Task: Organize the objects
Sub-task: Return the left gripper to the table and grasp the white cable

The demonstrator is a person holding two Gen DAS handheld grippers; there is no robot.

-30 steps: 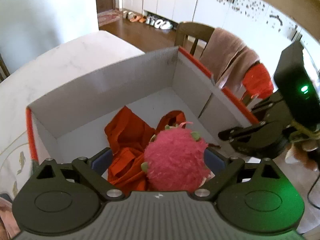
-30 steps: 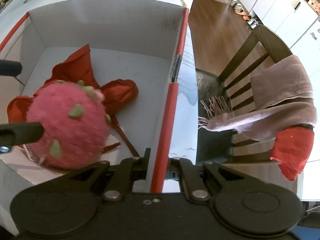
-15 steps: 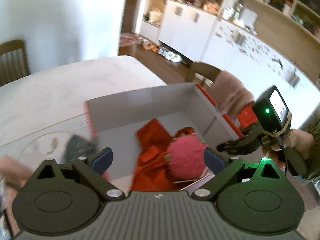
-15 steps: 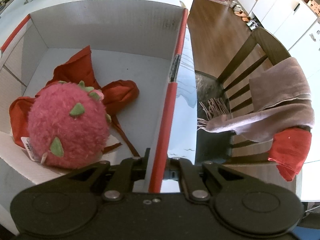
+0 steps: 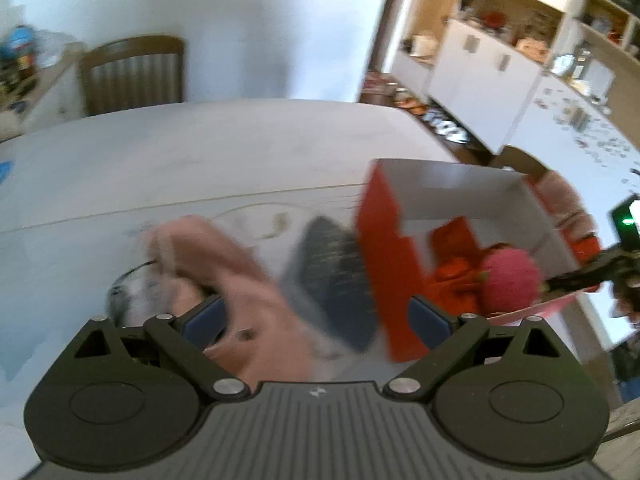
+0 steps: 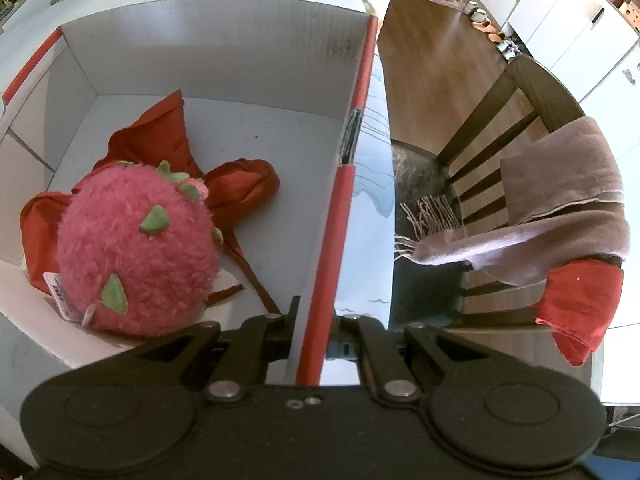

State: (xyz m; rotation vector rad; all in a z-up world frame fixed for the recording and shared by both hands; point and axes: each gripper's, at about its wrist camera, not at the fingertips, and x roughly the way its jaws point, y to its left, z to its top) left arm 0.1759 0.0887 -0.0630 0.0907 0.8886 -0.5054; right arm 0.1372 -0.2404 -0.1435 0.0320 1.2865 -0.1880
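Note:
A white box with red edges (image 6: pixel 360 92) stands on the table; it also shows in the left wrist view (image 5: pixel 380 248). Inside lie a pink fuzzy plush ball (image 6: pixel 136 248) with green spots and an orange-red cloth (image 6: pixel 160 140). My right gripper (image 6: pixel 316 324) is shut on the box's right wall. My left gripper (image 5: pixel 316 316) is open and empty, outside the box to its left, above a pink cloth item (image 5: pixel 224 264) and a dark blue-grey object (image 5: pixel 332 280), both blurred. The plush also shows in the left view (image 5: pixel 510 276).
A glass bowl (image 5: pixel 132 296) sits at the left by the pink item. A wooden chair (image 6: pixel 520 120) with a brown scarf (image 6: pixel 560 208) and red cloth (image 6: pixel 580 308) stands right of the table. Another chair (image 5: pixel 132 72) is at the table's far side.
My left gripper has let go of the plush ball into the box, pulled back and swung left over the table items. The right gripper holds the box wall still.

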